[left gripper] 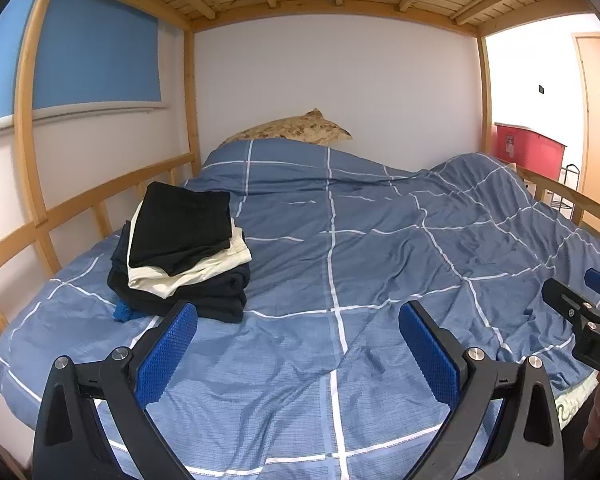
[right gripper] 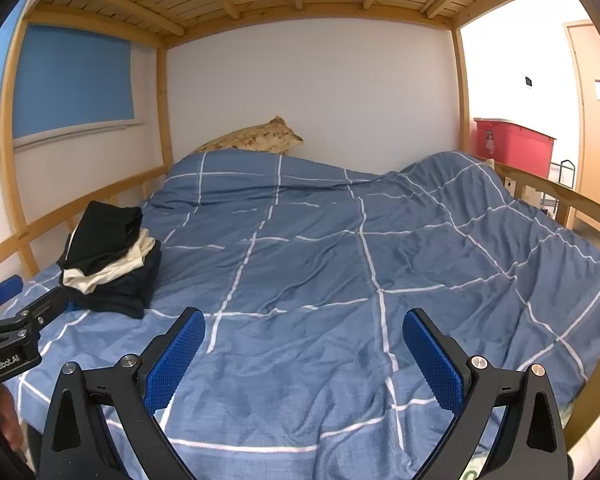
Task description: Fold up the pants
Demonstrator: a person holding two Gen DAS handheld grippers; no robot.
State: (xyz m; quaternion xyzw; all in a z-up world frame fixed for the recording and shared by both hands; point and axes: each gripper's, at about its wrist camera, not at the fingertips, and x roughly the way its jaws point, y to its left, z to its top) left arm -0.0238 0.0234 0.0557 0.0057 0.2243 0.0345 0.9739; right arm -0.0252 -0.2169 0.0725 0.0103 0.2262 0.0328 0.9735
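Wrinkled matt cloth duvet (left gripper: 340, 248) (checked), bare knotty wood bed frame (left gripper: 28, 128)

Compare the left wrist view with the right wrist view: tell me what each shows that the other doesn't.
Only the left wrist view shows the left gripper head-on, jaws open, and a bright blue item beneath the stack. Only the right wrist view shows the right gripper head-on, open too. Both share the folded clothes stack, blue checked duvet, pillow and red bin.

A blue duvet (left gripper: 340, 240) crossed by a white grid of lines fills the middle of both views. At left lies a stack of folded pants (left gripper: 184, 256): black on top, cream beneath, dark navy lower. The pillow (left gripper: 296, 130) is mottled tan. Upper left, a blue blind (left gripper: 96, 48); far right, a red bin (right gripper: 514, 142). The gripper pads (left gripper: 166, 360) are blue.
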